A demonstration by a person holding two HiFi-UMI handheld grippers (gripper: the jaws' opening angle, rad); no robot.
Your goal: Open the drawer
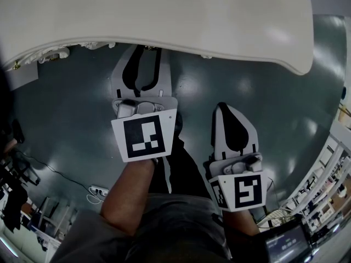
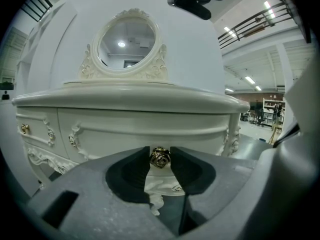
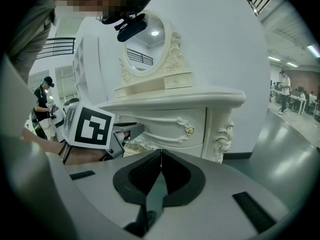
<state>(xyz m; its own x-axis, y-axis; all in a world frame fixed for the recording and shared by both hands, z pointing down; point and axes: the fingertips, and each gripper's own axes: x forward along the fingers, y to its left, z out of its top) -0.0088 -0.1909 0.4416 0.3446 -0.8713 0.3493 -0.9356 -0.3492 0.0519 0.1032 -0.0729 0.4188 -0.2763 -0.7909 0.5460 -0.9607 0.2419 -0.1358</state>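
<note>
- while the left tool (image 1: 143, 56) reaches under the overhanging top of the desk (image 1: 164, 15), its two pads sit narrowly closed against either side of a gold rose-shaped knob (image 2: 160, 158); the left gripper view shows the knob filling the gap between them.
- that knob sits at the lower middle of the drawer (image 2: 150, 133), the wide carved front at the centre of the desk, which lies flush with the fronts beside it.
- the right tool (image 1: 222, 107) hangs apart, nearer the person and to the right, with its jaws pressed together on nothing.
- nothing stands between the left tool and the drawer; only bare dark floor (image 1: 66, 114) lies below both tools.
- gold knobs: two show in the left gripper view, the gripped one and a second knob (image 2: 24, 129) on the side drawer at the left; a third knob (image 3: 190, 130) shows in the right gripper view on the front nearest the carved leg (image 3: 222, 139).
- one oval mirror (image 2: 127, 43) in a scrolled frame stands on the desk top, with a low row of small drawers (image 3: 177, 79) at its foot.
- one white power strip (image 1: 98, 190) with its cable lies on the floor at the left.
- two people stand far back in the hall, one at the left (image 3: 45, 104) and one at the right (image 3: 285, 91).
- shelving (image 1: 323, 185) lines the far right edge of the head view.
</note>
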